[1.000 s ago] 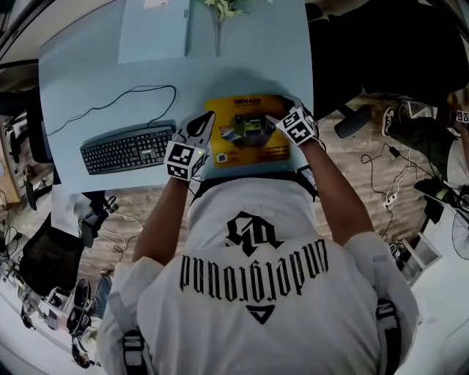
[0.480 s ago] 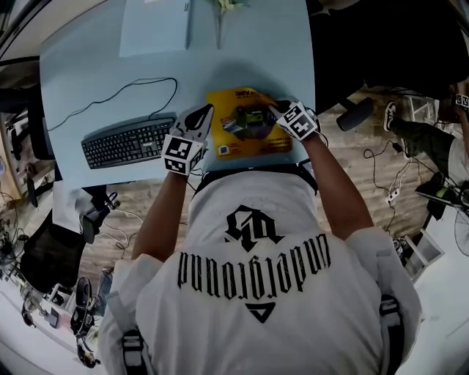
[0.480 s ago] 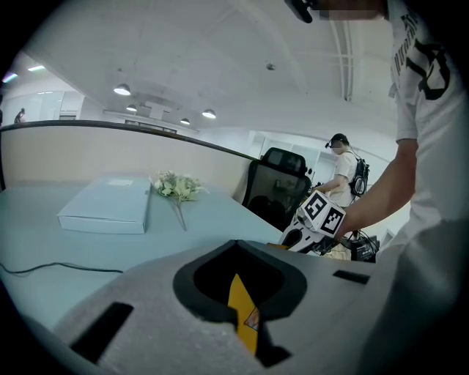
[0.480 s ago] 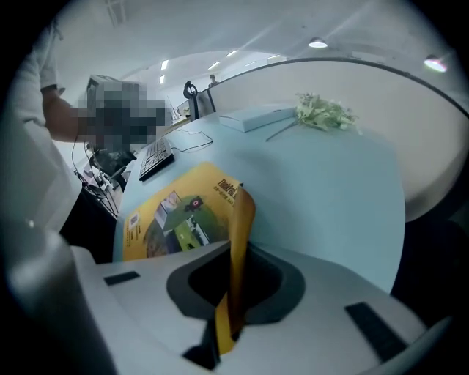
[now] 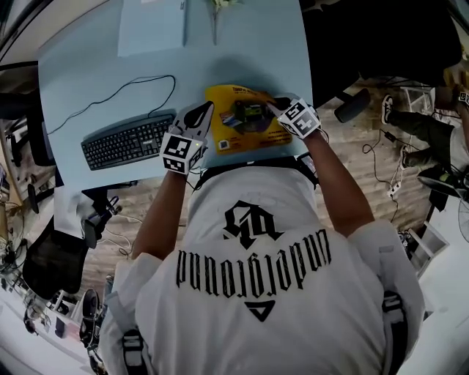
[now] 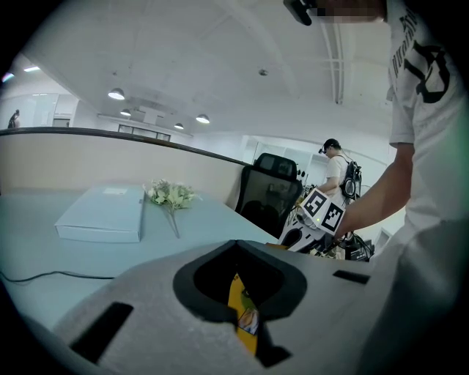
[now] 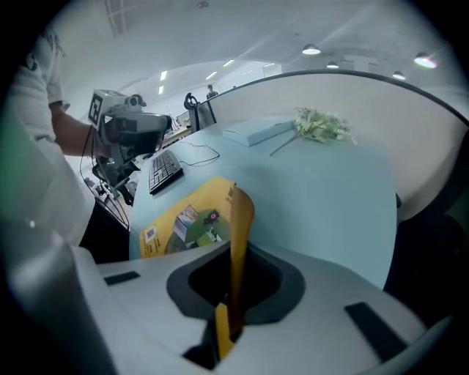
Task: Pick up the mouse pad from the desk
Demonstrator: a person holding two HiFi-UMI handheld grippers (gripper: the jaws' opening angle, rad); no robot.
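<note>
A yellow mouse pad (image 5: 243, 138) with a printed picture is held over the near edge of the light blue desk (image 5: 88, 66), bowed between my two grippers. My left gripper (image 5: 207, 112) is shut on its left edge; a sliver of the pad (image 6: 242, 311) shows in the slit of that gripper (image 6: 245, 322). My right gripper (image 5: 275, 108) is shut on the right edge, where the pad (image 7: 187, 223) curls upright through the closed jaws (image 7: 229, 318). Each gripper shows in the other's view: the right one (image 6: 316, 218) and the left one (image 7: 126, 132).
A black keyboard (image 5: 126, 143) with its cable (image 5: 124, 94) lies left of the pad. A pale blue box (image 5: 152, 26) and a sprig of flowers (image 5: 217, 9) sit at the desk's far side. A black office chair (image 6: 272, 189) stands past the right edge.
The pad has come up off the desk and shifted slightly away from me, bending between the grippers. Both hands have risen a little with it.
</note>
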